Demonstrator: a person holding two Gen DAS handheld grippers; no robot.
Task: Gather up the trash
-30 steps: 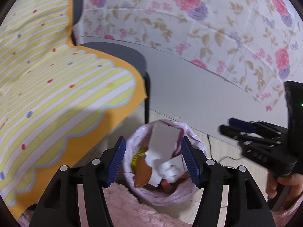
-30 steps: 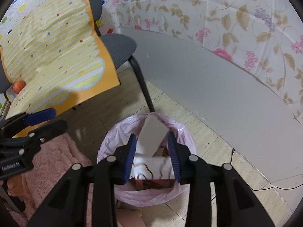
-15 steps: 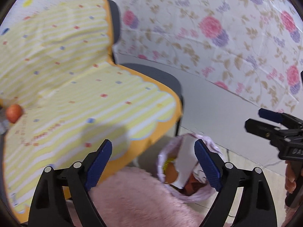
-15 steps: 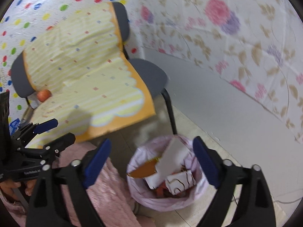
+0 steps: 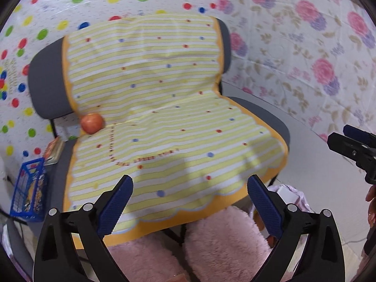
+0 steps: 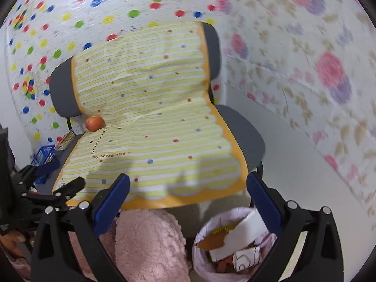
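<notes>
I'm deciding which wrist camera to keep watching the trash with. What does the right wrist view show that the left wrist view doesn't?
Only the right wrist view shows inside the lined trash bin: a white card and wrappers. Only the left wrist view shows the whole blue basket on the floor. Both show the apple on the chair's yellow striped cloth, pink fluffy cushions, and open, empty tongs.

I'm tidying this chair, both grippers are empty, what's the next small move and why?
Probably ease the left gripper toward the apple at the seat's back corner. Both jaws have just been opening, nothing between them, and the bin already holds the scraps.
</notes>
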